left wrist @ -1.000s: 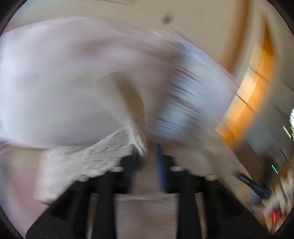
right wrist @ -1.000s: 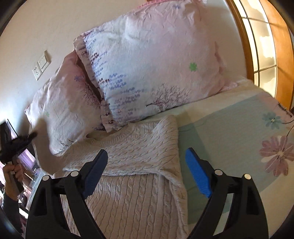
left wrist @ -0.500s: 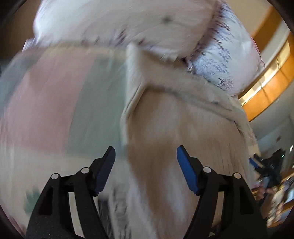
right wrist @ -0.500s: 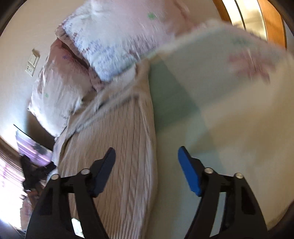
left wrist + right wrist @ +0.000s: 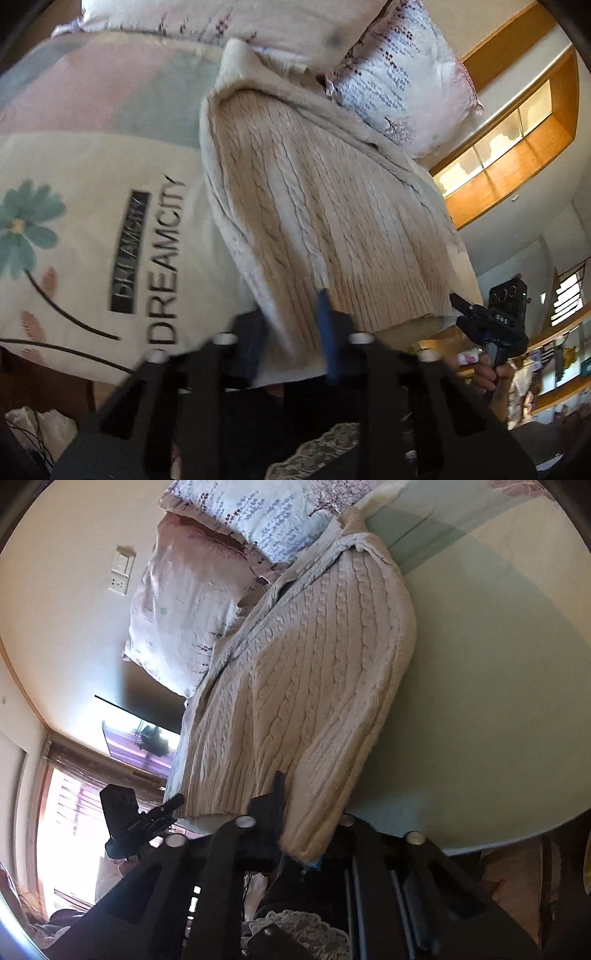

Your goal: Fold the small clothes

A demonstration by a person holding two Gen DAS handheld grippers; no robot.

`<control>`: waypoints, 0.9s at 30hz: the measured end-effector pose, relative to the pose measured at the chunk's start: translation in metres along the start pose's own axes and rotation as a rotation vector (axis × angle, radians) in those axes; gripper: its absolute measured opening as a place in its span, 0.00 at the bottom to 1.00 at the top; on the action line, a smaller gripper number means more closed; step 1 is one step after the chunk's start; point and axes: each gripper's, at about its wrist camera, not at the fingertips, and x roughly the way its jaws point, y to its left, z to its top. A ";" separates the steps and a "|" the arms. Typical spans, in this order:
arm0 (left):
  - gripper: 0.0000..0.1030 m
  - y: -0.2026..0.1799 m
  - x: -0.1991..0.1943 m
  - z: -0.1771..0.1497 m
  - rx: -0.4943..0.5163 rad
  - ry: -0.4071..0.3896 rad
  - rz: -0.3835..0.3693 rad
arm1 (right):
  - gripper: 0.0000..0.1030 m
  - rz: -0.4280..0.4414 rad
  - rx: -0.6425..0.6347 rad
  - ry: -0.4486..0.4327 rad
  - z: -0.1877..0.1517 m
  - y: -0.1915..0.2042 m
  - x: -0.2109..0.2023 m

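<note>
A cream cable-knit sweater (image 5: 314, 192) lies lengthwise on the bed with its sleeves folded in; it also shows in the right wrist view (image 5: 314, 664). My left gripper (image 5: 291, 325) is shut on the sweater's ribbed hem at its left corner near the bed's front edge. My right gripper (image 5: 299, 823) is shut on the hem's right corner, the knit bunched between its fingers. The right gripper (image 5: 487, 325) shows at the right of the left wrist view, the left gripper (image 5: 136, 819) at the left of the right wrist view.
Two floral pillows (image 5: 184, 590) lean against the wall at the bed's head, just past the sweater's collar. The floral bedsheet (image 5: 92, 221) with DREAMCITY lettering spreads to the left, and a pale green part (image 5: 480, 664) to the right. A wooden window frame (image 5: 517, 140) stands beyond.
Both grippers were open over the sweater half a second ago. They have drawn back to the bed's front edge and shut on the hem corners.
</note>
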 end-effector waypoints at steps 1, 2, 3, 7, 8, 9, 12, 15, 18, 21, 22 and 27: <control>0.07 0.000 0.005 0.001 -0.002 0.013 -0.011 | 0.06 0.009 -0.007 -0.014 0.002 0.002 -0.002; 0.07 0.002 0.004 -0.001 0.004 0.011 -0.018 | 0.06 0.014 -0.027 -0.042 0.008 0.008 -0.006; 0.06 0.001 0.004 0.005 0.011 0.006 -0.028 | 0.06 0.018 -0.044 -0.065 0.016 0.014 -0.009; 0.06 0.006 -0.024 0.066 0.031 -0.146 -0.051 | 0.06 0.071 -0.152 -0.234 0.072 0.050 -0.031; 0.06 0.008 -0.034 0.090 0.040 -0.211 -0.032 | 0.06 0.083 -0.175 -0.269 0.090 0.059 -0.032; 0.06 0.009 -0.040 0.117 0.043 -0.266 -0.016 | 0.06 0.088 -0.204 -0.308 0.111 0.068 -0.030; 0.06 0.008 -0.037 0.184 0.060 -0.350 0.021 | 0.06 0.094 -0.258 -0.390 0.171 0.082 -0.010; 0.06 0.001 0.001 0.252 0.090 -0.373 0.111 | 0.06 0.056 -0.243 -0.409 0.229 0.081 0.032; 0.06 0.009 0.053 0.294 0.075 -0.329 0.189 | 0.06 -0.066 -0.168 -0.367 0.275 0.058 0.091; 0.11 0.038 0.100 0.312 -0.024 -0.208 0.230 | 0.32 -0.324 -0.083 -0.241 0.296 0.027 0.142; 0.20 0.046 0.103 0.312 -0.062 -0.192 0.221 | 0.62 -0.382 -0.063 -0.196 0.299 0.021 0.150; 0.80 0.075 0.064 0.281 -0.134 -0.262 0.106 | 0.99 -0.405 -0.191 -0.371 0.271 0.042 0.106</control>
